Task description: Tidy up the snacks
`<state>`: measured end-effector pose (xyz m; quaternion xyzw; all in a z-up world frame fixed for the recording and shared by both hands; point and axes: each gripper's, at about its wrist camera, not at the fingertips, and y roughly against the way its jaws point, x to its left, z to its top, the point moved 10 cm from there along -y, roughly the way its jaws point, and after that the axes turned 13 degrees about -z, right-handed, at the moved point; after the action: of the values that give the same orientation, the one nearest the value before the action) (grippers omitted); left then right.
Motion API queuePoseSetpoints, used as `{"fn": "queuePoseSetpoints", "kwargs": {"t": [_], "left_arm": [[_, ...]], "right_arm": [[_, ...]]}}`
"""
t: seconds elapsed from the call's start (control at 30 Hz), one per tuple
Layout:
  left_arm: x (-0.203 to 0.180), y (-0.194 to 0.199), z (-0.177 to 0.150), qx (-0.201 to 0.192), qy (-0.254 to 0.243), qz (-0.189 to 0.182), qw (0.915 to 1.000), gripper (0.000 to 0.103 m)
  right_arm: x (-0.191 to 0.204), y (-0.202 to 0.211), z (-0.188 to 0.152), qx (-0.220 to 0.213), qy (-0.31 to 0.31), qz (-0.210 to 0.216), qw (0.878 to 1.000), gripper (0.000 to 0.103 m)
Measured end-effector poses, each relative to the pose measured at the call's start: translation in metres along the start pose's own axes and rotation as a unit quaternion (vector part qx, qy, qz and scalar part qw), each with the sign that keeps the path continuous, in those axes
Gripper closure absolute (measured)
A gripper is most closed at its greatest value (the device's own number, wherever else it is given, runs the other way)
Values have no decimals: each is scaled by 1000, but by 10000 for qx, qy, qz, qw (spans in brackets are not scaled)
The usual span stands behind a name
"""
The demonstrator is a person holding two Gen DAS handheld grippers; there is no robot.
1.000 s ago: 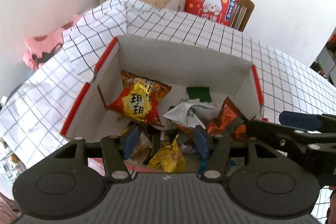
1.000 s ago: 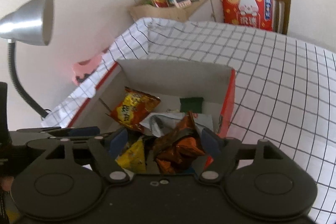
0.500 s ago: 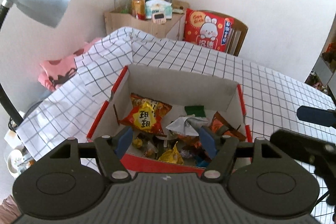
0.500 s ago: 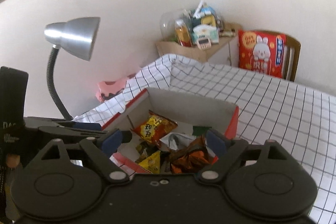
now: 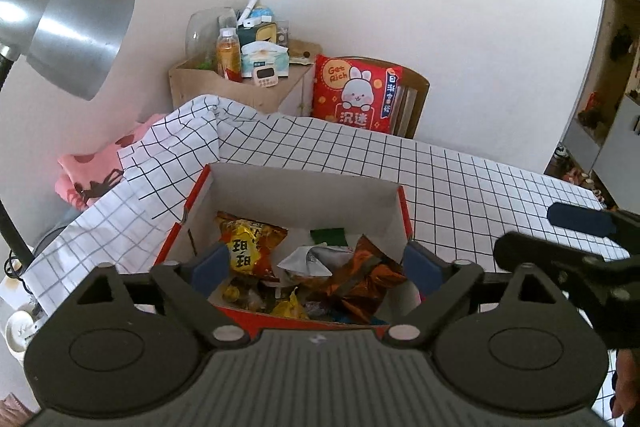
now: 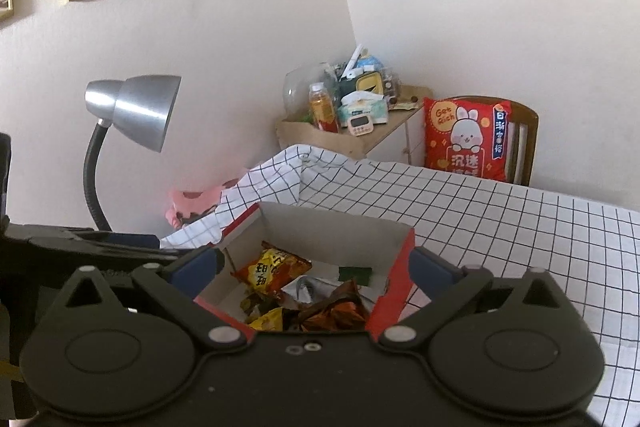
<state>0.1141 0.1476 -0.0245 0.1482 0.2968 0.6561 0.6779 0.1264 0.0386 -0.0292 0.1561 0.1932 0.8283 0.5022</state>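
Observation:
A red-edged cardboard box (image 5: 304, 187) (image 6: 336, 227) stands on the checked tablecloth with several snack packets inside. Among them lie a yellow-and-red packet (image 5: 248, 247) (image 6: 270, 269), a silver wrapper (image 5: 308, 261) and an orange-brown packet (image 5: 360, 279) (image 6: 332, 311). My left gripper (image 5: 314, 267) hovers above the box's near edge, its jaws opening wide with nothing gripped between them. My right gripper (image 6: 312, 267) hangs likewise above the box, jaws opening, holding nothing. In the left wrist view the right gripper's fingers (image 5: 580, 219) show at the right edge.
A silver desk lamp (image 5: 76, 39) (image 6: 132, 111) stands left of the box. Behind the table are a wooden cabinet (image 5: 240, 87) crowded with bottles and tissues, a chair with a red rabbit cushion (image 5: 356, 95) (image 6: 466, 139), and pink cloth (image 5: 88, 175). Checked tablecloth (image 6: 520, 227) stretches right.
Both grippers have pulled up and back from inside the box, so it looks smaller and farther. Both pairs of jaws have spread wider. The snacks stay in the box.

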Motion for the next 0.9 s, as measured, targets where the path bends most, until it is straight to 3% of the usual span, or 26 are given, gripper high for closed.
{"fn": "queuePoseSetpoints", "kwargs": {"t": [0.2,0.47,0.9], "left_arm": [[-7,8,-5,-89,124,-121,9998,2],[-5,15,-6,-112,214,-22,9997,2],[-5,14,-10,-6,255,8,9997,2]], "right_arm": [[-7,6,-5,-76,-162,-232,9996,0],[-6,12,-14,-47,-102,-500,9987,0],[-3,13,-20,98,-116,-559,9983,0]]}}
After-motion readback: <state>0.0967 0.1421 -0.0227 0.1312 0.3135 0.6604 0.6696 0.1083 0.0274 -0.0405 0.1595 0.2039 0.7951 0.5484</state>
